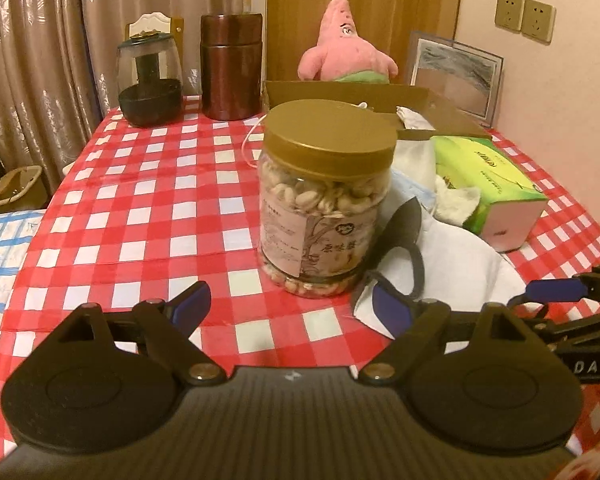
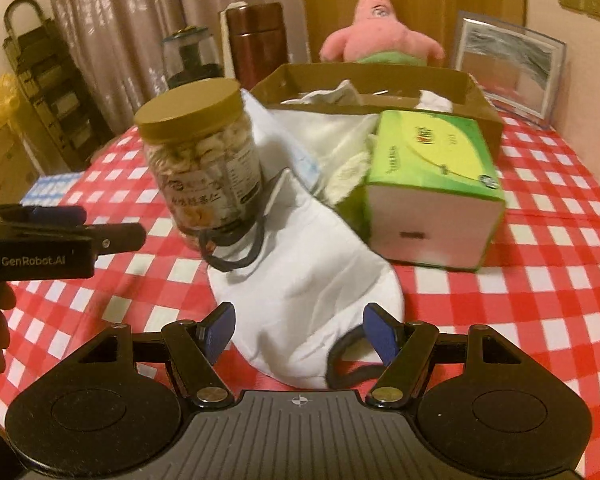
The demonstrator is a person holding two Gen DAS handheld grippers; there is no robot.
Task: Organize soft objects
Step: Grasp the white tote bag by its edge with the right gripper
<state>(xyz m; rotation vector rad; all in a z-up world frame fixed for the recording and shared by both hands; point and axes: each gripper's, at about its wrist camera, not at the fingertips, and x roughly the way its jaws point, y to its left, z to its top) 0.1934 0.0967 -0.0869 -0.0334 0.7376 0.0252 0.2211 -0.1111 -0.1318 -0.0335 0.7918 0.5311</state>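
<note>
A white cloth face mask (image 2: 300,280) with dark ear loops lies on the checked tablecloth, one loop under a nut jar (image 2: 204,168). My right gripper (image 2: 300,330) is open, its blue pads on either side of the mask's near end. My left gripper (image 1: 292,304) is open and empty just in front of the jar (image 1: 324,200); the mask (image 1: 452,256) lies to its right. An open cardboard box (image 2: 380,80) behind holds white cloths. A pink starfish plush (image 2: 380,28) sits behind the box. More white and blue cloths (image 2: 340,148) lie between jar and tissue box.
A green tissue box (image 2: 432,184) stands right of the mask. A brown canister (image 1: 232,68) and a glass-domed jar (image 1: 150,76) stand at the far left of the table. A framed picture (image 2: 508,64) leans on the wall. My right gripper shows at the left view's edge (image 1: 556,292).
</note>
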